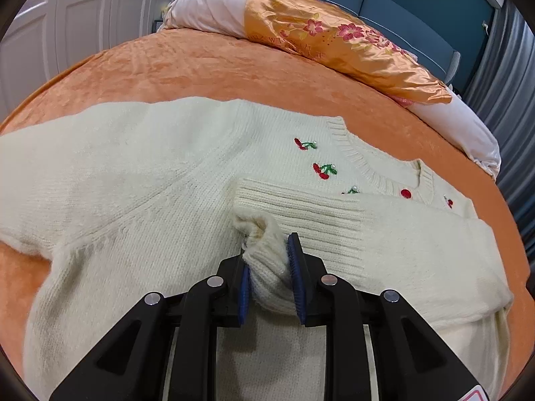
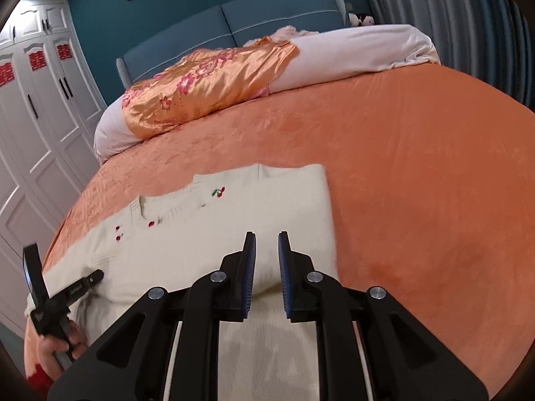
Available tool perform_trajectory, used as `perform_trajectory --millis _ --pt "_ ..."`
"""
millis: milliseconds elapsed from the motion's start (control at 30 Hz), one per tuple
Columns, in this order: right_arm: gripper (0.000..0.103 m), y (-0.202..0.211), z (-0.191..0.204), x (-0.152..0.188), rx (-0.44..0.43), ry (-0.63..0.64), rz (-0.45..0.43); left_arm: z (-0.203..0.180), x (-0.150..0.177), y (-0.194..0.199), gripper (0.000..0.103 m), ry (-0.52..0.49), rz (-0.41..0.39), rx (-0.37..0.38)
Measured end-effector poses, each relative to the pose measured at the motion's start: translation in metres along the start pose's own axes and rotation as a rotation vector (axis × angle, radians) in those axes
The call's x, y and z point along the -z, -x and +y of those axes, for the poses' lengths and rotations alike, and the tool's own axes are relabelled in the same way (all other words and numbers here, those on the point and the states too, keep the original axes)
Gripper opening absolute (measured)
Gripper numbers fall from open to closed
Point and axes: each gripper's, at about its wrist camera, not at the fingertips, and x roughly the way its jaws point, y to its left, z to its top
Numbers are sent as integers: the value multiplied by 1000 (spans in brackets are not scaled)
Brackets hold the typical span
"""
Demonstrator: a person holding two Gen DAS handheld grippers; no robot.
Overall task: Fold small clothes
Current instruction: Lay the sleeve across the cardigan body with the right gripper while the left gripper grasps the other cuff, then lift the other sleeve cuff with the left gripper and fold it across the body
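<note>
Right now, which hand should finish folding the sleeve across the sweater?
Probably the left. The left hand-held gripper already pinches the sleeve cuff over the cream sweater. The right hand-held gripper has nothing between its fingers.

Both fisheye views are evenly and brightly lit indoors, with soft shadows. Edges bend strongly and fade into dark corners. The satin pillow [image 1: 334, 43] shows glare, and the right view looks slightly blurred.
</note>
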Motion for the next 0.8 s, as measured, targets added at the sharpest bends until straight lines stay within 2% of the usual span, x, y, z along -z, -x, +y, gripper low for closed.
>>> perform_trajectory --millis 67,133,200,633,700,733,800 --pt "12 -25 -4 -1 56 16 54 -1 -1 -1 23 -7 -3 -7" --pt "10 -63 -15 13 130 35 150 -2 0 0 23 -11 -4 -12" --pt "10 -69 -24 19 110 14 128 -4 0 -1 23 -19 -6 -20" --pt "10 -75 -12 28 184 97 73 -6 1 -1 24 -34 -14 -40" --pt "10 -75 -14 28 177 90 71 -1 -3 8 35 -14 -5 -41" --pt "10 -75 -15 28 174 87 71 5 -5 15 36 1 -7 -48" --pt "10 -74 -14 28 174 87 70 32 -9 40 47 59 -36 -45"
